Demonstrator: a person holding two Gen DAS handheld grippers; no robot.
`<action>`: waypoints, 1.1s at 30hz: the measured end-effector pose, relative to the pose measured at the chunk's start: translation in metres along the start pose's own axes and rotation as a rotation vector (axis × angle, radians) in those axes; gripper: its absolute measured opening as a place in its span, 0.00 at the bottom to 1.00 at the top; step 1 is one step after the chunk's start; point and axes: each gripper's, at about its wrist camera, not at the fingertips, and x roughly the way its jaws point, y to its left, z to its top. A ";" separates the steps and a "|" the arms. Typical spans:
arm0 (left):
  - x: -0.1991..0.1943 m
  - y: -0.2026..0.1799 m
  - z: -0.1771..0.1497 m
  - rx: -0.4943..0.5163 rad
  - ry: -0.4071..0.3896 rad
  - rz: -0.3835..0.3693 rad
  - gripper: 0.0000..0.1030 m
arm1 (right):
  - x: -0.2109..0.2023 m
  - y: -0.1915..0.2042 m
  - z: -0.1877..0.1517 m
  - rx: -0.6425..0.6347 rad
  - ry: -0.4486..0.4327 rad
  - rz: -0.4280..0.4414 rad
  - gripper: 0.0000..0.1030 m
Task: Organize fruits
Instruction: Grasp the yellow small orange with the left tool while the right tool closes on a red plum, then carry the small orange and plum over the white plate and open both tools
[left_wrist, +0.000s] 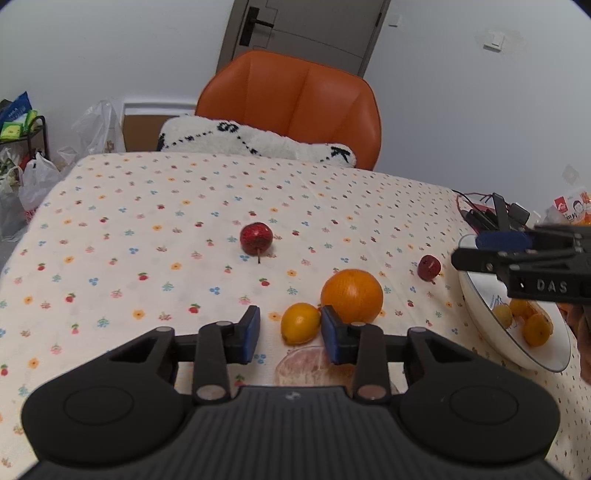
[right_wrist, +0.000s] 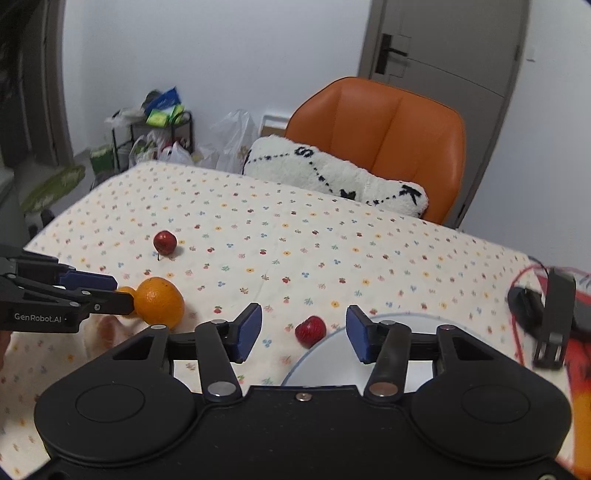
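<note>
Floral tablecloth (left_wrist: 147, 229), L tool (left_wrist: 290, 334) wide round lemon (left_wrist: 300, 323), R tool (right_wrist: 303, 334) wide

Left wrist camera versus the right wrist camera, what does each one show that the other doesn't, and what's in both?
Only the left wrist view shows the small fruits lying in the white bowl and the yellow lemon whole, between the open left gripper.

Only the right wrist view shows the black mouse and the open right gripper over the bowl's rim.

Both show the large orange, two red fruits, and the orange chair.
</note>
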 end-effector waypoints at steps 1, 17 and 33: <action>0.002 0.000 0.000 0.000 0.007 0.002 0.28 | 0.003 0.000 0.003 -0.015 0.012 0.004 0.48; -0.013 0.014 0.006 -0.038 -0.050 0.025 0.20 | 0.053 0.001 0.024 -0.227 0.259 0.051 0.39; -0.033 0.026 0.013 -0.082 -0.102 0.066 0.20 | 0.061 0.004 0.026 -0.254 0.312 0.082 0.22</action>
